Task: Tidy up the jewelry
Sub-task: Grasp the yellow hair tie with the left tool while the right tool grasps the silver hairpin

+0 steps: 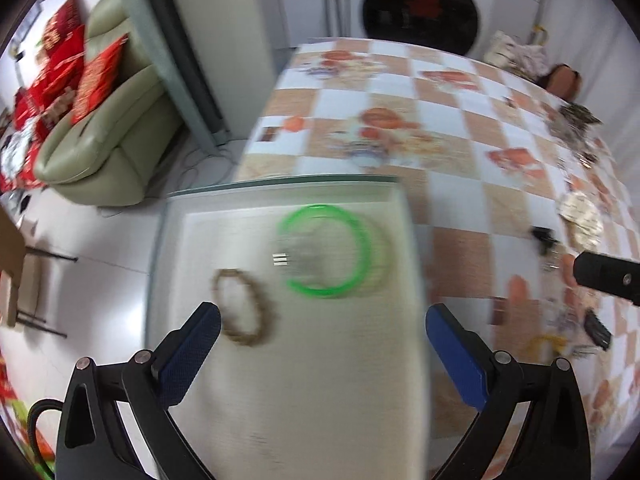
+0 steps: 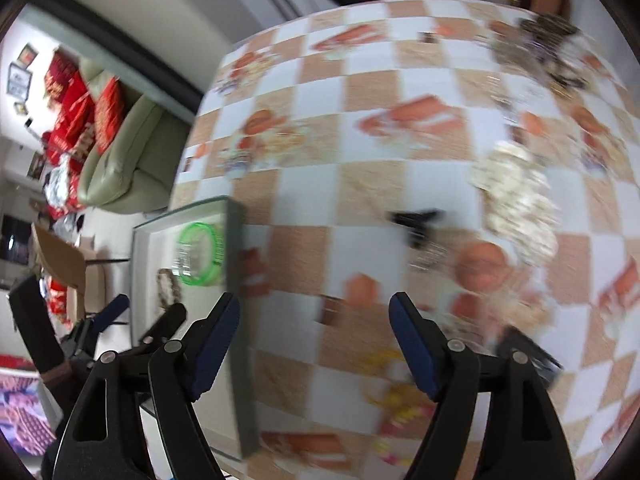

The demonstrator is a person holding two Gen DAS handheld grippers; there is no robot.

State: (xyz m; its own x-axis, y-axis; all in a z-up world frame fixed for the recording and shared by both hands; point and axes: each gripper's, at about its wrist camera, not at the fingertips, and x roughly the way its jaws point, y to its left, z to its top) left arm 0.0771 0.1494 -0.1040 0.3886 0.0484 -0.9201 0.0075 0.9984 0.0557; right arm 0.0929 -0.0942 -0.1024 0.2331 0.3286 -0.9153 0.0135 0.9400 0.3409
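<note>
My left gripper (image 1: 322,344) hangs over the tray (image 1: 172,264) with its blue-padded fingers (image 1: 192,356) spread wide and nothing between them. My right gripper (image 2: 316,344) is just as wide and empty, poised above the checked tablecloth (image 2: 372,184) just right of the tray (image 2: 234,280); its tip shows at the right edge of the left view.

In the tray, on its pale lining, I see a green bangle (image 1: 326,252) lying flat with a small silver piece (image 1: 280,259) against its left side, and a brown beaded bracelet (image 1: 244,306) near it, closer to my left gripper and apart from the bangle. Both views are smeared by motion blur, so finer detail is lost.

The tray sits at the table's left edge. On the cloth to the right lie more pieces: a pale beaded heap (image 2: 516,204), a black item (image 2: 418,220), something yellow (image 2: 400,396) near my right fingers, and a dark cluster (image 2: 548,40) at the far corner.

Beyond the table stand a pale green sofa (image 1: 108,140) loaded with red bags (image 1: 72,76), a white floor, and a washing machine (image 1: 420,12) with a dark round door.
</note>
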